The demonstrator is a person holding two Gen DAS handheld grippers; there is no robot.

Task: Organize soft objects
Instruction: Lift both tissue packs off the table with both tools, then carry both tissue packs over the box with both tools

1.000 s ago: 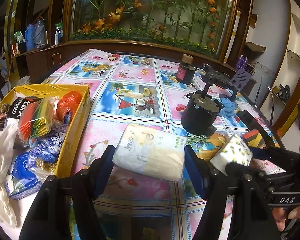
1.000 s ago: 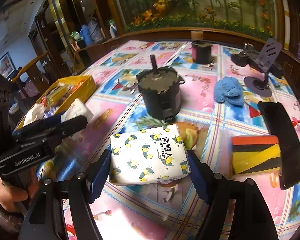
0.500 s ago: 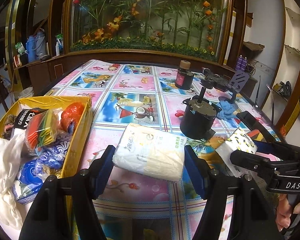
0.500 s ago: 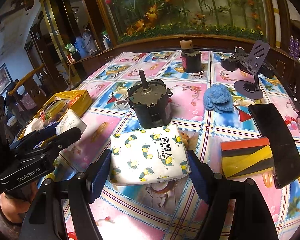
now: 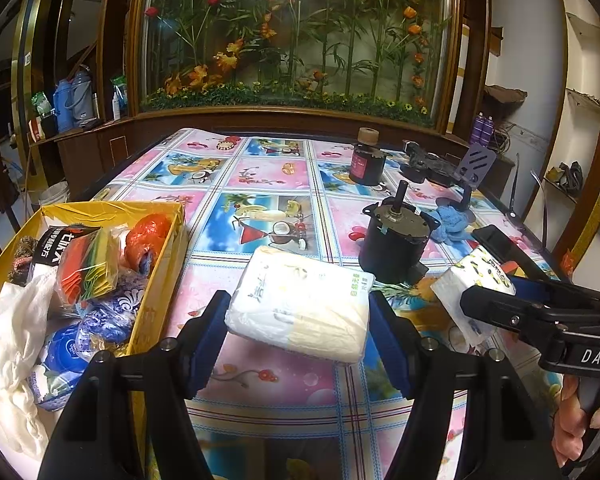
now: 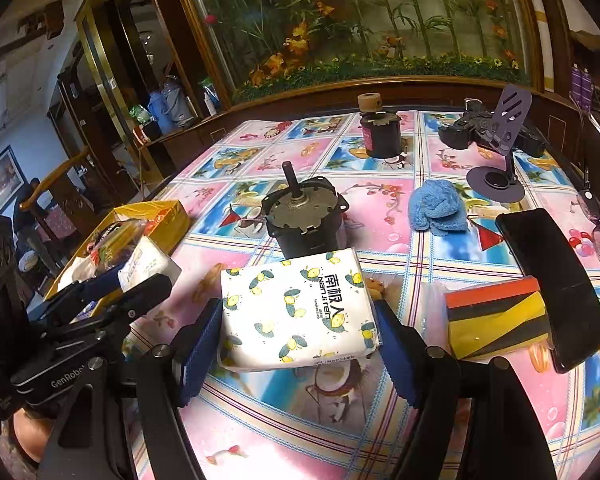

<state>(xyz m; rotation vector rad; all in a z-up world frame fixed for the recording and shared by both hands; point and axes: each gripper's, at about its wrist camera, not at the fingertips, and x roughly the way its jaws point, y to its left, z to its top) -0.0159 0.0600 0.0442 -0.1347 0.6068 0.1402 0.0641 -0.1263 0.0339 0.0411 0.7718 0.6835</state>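
The left gripper (image 5: 298, 312) has its fingers clamped on a white tissue pack (image 5: 300, 304), one blue pad against each short end, and the pack looks lifted clear of the worktop (image 5: 268, 176). The right gripper (image 6: 300, 316) grips a lemon-print tissue pack (image 6: 296, 312) the same way, its far edge hanging in front of the black motor (image 6: 304, 216). Both packs seem bound for the yellow box (image 5: 156, 276) at the worktop's left edge, which is already heaped with bags and a white cloth.

To do this step well, the left pack should probably go first, since it is the one nearer the box. The box is crowded (only the near end, by the cloth, seems to have any give), so it likely pays to carry the pack above the wall, lower it flat onto the heap, and part the fingers only once it rests. A light squeeze is enough; these packs dent, and a hard pinch could let one bow and slip. The right pack should be carried wide of the motor's shaft and behind the left gripper, so the two do not meet. A blue cloth (image 6: 436, 206) and a striped sponge (image 6: 496, 322) wait toward the right edge.
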